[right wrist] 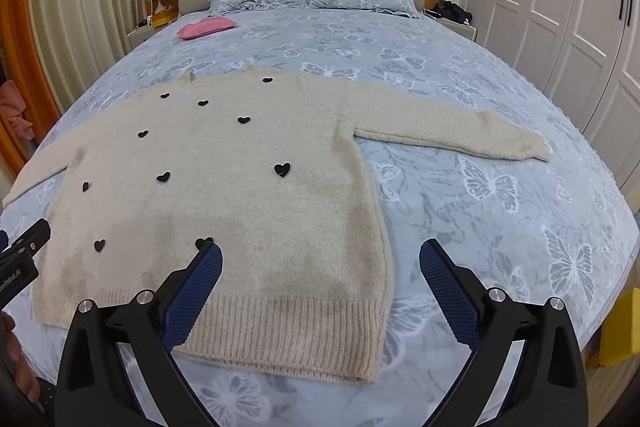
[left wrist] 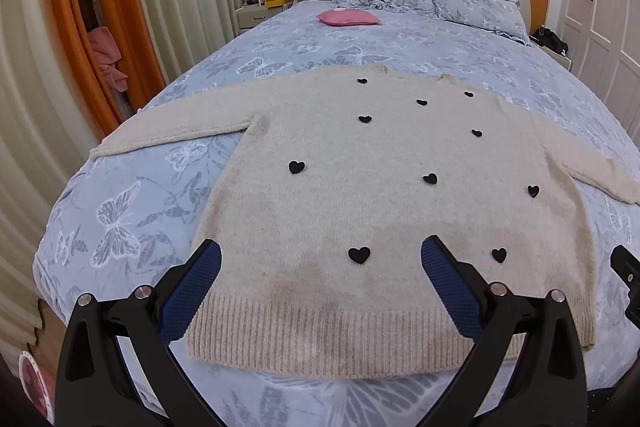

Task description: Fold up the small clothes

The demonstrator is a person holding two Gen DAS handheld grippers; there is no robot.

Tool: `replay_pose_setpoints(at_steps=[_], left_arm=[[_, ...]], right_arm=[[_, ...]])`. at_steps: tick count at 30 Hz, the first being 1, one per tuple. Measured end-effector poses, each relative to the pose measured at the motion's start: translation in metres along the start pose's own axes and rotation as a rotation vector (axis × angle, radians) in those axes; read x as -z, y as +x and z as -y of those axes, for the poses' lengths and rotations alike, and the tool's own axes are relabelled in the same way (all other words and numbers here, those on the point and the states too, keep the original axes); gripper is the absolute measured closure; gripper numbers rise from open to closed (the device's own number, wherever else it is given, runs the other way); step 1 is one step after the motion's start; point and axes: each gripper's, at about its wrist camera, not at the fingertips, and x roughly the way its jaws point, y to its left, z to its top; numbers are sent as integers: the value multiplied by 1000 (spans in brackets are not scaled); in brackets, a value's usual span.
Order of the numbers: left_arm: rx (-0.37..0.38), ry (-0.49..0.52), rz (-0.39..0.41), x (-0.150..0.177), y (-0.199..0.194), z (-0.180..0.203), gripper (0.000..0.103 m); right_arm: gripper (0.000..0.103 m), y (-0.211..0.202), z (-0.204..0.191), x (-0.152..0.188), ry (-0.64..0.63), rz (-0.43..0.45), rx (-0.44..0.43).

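A cream-coloured fuzzy knit sweater dotted with small black hearts (left wrist: 360, 195) lies spread flat, front up, on the near end of the bed with the pale blue butterfly-print cover (left wrist: 132, 211). Its ribbed hem (left wrist: 332, 335) is nearest, the neckline points away toward the pillows, and both sleeves stretch straight out — one to the left (left wrist: 172, 127), one to the right (right wrist: 452, 135).

The left gripper (left wrist: 320, 279) hovers over the left part of the hem with its blue-padded jaws spread wide and nothing between them. The right gripper (right wrist: 320, 279) hangs over the right hem corner, just as wide and just as empty; one finger sits above the knit, the other above bare bedcover.

The sweater looks soft, limp and fairly light, though thick for its size (a fluffy yarn, by the look of it). I judge it will sag and stretch wherever it is lifted, and it should grip the textured pads well rather than slip. The sensible holds are the firmer edges — a sleeve cuff, or the ribbed hem corners — pinching through both layers so the back comes along too. The sewn-on hearts may snag, so I'd avoid clamping on them.
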Motion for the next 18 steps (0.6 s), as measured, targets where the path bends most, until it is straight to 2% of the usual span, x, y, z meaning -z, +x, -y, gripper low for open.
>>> replay_pose_setpoints(at_steps=[18], left_arm=[[6,-1,-3,-1,0,0,5]], right_arm=[[6,0,-2,0,1,0,3]])
